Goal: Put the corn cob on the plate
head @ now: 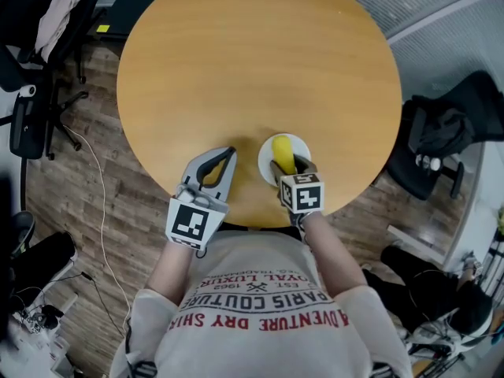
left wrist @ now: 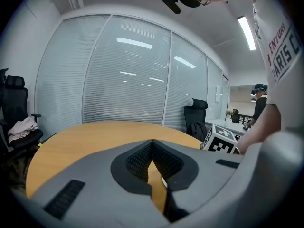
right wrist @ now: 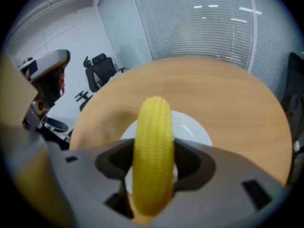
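A yellow corn cob (head: 282,153) (right wrist: 153,151) is clamped between the jaws of my right gripper (head: 286,164) (right wrist: 152,163), which is shut on it. The cob hangs just over a small white plate (head: 299,145) (right wrist: 194,132) near the round table's front edge. Whether the cob touches the plate I cannot tell. My left gripper (head: 226,154) (left wrist: 152,148) sits to the left of the plate, low over the table, shut with its fingertips together and nothing between them.
The round wooden table (head: 252,77) fills the middle of the head view. Office chairs stand at the left (head: 35,61) and at the right (head: 449,140). Cables trail on the wooden floor (head: 94,203). Glass walls with blinds (left wrist: 123,75) stand beyond the table.
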The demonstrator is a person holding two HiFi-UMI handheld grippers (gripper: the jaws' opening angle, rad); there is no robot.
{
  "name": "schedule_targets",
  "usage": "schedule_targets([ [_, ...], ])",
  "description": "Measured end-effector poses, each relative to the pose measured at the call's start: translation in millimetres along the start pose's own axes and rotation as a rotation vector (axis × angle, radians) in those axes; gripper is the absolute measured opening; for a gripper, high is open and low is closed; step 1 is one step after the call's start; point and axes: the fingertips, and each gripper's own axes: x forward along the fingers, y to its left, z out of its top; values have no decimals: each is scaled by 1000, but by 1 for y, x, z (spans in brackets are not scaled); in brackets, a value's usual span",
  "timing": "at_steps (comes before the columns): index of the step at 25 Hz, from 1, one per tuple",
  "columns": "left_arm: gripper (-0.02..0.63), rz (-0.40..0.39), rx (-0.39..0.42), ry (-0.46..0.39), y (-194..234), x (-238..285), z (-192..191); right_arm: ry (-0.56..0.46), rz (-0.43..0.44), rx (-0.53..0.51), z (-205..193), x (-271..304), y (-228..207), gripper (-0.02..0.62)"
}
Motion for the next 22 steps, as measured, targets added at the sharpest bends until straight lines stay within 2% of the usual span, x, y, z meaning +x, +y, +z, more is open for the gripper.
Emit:
schedule_targets([
  [5, 34, 20, -24, 18, 7, 1, -6, -1, -25, -11, 0, 4, -3, 265],
  [8, 34, 21, -8, 15, 10, 0, -5, -10, -32, -10, 0, 4, -2, 265],
  [14, 34, 25, -26, 16, 8, -4, -1, -85, -36, 20, 16, -7, -1, 265],
  [20, 34, 12, 15, 1, -9, -6, 5, -202, -3, 16, 33, -41, 5, 264],
  [21, 34, 10, 16, -1, -14, -7, 7, -232, -5, -3, 37, -49, 6, 255],
  [22, 34, 8, 18, -3, -18, -7, 9, -262, -15, -25, 40, -58, 5, 183],
])
